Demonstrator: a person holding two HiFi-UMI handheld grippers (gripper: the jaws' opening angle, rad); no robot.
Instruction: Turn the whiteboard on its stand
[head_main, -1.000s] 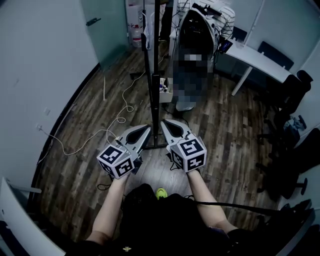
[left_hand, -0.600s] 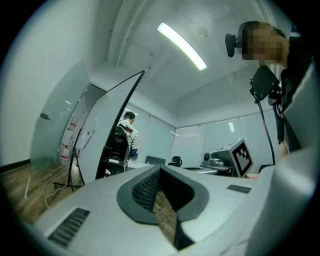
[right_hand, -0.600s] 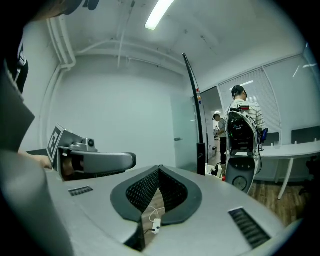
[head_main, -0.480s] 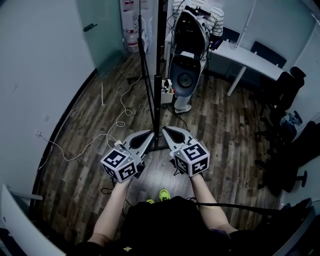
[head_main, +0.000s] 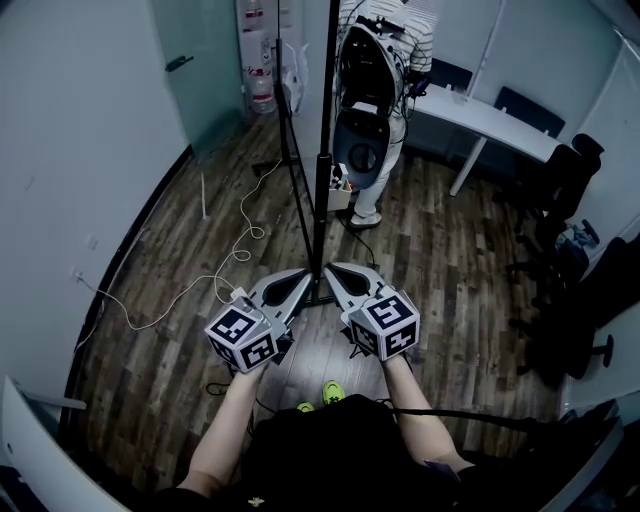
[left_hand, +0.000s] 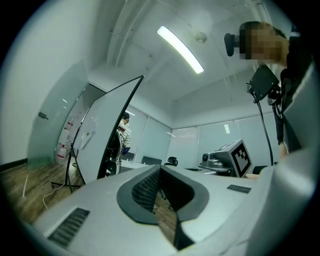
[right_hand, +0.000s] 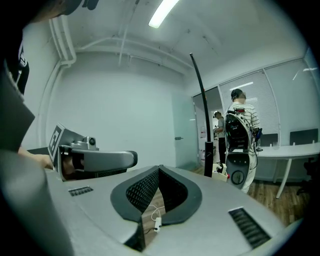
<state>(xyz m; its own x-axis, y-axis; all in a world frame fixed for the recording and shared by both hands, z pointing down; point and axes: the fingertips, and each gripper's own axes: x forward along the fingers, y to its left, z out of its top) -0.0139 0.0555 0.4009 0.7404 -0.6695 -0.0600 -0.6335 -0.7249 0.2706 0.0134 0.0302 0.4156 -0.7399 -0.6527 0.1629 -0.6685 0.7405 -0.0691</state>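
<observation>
Straight ahead, the tall white whiteboard on its black stand (head_main: 322, 185) stands upright, thin edge toward us, just past the closed, empty tips of the grey left gripper (head_main: 303, 277) and grey right gripper (head_main: 332, 270), equally near both.

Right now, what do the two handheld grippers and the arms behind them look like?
Both the left gripper and the right gripper are pale grey shells with dark ridged jaw pads. Each carries a cube of black-and-white square markers. The forearms are bare; the person wears a dark top.
</observation>
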